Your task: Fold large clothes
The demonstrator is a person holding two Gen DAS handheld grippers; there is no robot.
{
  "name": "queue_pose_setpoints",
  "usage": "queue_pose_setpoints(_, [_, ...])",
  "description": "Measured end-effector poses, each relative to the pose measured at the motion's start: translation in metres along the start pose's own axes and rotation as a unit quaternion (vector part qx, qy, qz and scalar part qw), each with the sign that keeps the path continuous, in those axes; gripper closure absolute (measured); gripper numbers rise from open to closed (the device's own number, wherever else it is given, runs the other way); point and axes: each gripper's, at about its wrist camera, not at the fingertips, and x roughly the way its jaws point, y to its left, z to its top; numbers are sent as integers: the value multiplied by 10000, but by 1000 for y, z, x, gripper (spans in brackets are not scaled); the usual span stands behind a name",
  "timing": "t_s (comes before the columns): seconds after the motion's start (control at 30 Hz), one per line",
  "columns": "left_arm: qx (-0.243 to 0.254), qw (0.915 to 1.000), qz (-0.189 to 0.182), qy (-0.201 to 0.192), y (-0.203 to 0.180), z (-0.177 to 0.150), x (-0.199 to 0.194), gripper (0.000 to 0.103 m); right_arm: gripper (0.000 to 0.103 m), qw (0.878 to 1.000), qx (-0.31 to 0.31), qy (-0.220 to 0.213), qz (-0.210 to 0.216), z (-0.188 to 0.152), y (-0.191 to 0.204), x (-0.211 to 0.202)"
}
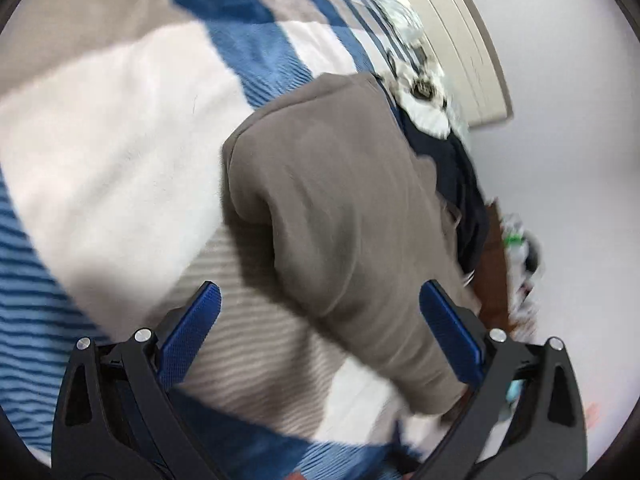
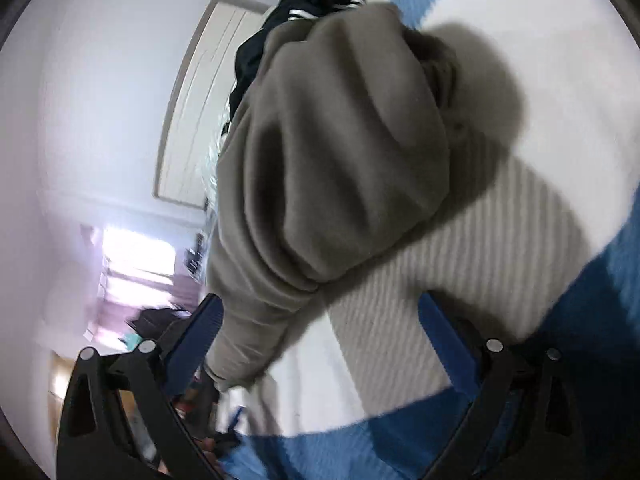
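Observation:
A grey-brown sweatshirt (image 1: pixel 340 184) lies bunched on a blue, white and grey blanket (image 1: pixel 120 128). In the left wrist view my left gripper (image 1: pixel 320 300) is open, its blue pads wide apart, with a sleeve of the sweatshirt running down between them; it holds nothing. In the right wrist view the same sweatshirt (image 2: pixel 332 152) is heaped ahead, one sleeve trailing down toward the left pad. My right gripper (image 2: pixel 320 312) is open and empty above the blanket (image 2: pixel 480 248). Both views are motion-blurred.
A dark navy garment (image 1: pixel 460 184) lies behind the sweatshirt, also in the right wrist view (image 2: pixel 280 20). A white and dark patterned cloth (image 1: pixel 416 80) lies beyond it. A pale wall (image 1: pixel 560 100) and door frame (image 2: pixel 188 120) border the bed.

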Motion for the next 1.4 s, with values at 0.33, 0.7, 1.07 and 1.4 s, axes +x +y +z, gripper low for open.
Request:
queue_pose_setpoints(0.33, [-312, 9990, -329, -34, -3, 26, 42, 5, 4, 9969, 568, -100, 535, 31, -2, 22])
queue_pose_setpoints(0.7, [-89, 9976, -653, 195, -28, 30, 85, 5, 4, 9931, 974, -134, 635, 70, 8, 56])
queue_pose_setpoints(1.07, [-199, 9974, -520, 458, -36, 39, 97, 13, 55, 9958, 796, -143, -438, 94, 34, 89])
queue_pose_setpoints(1.4, [525, 9926, -1028, 387, -82, 42, 65, 70, 76, 9994, -274, -186, -33, 104, 93, 58])
